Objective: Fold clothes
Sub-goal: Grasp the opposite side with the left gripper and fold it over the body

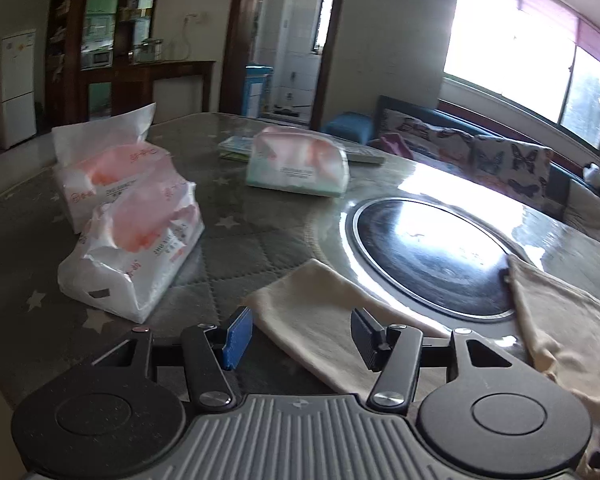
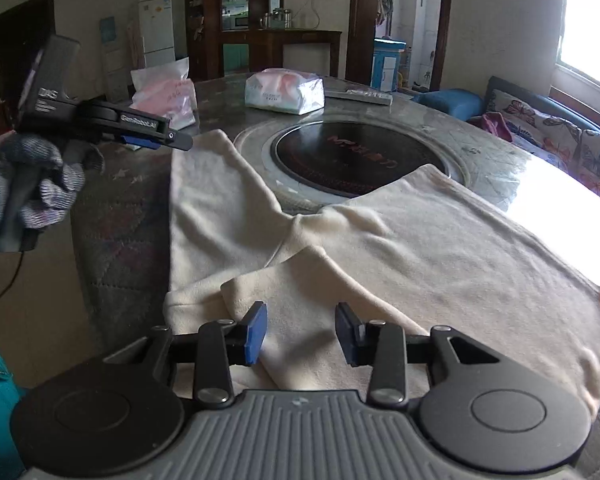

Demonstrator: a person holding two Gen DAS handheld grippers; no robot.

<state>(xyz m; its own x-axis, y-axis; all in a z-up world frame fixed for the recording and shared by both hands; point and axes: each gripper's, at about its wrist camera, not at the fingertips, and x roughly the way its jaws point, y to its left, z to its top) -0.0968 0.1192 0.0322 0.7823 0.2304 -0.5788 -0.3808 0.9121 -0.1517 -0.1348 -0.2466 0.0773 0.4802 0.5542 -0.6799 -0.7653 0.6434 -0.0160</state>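
Observation:
A cream garment lies spread on the round table, with one sleeve folded over its near part and another part reaching up left. My right gripper is open, its blue pads just above the folded sleeve. My left gripper is open and empty over the cream cloth. The left gripper also shows from the side in the right wrist view, held by a gloved hand above the garment's left edge.
A black round cooktop sits in the table's middle. Tissue packs and a remote lie on the grey star-patterned table cover. A butterfly-print sofa stands at the right.

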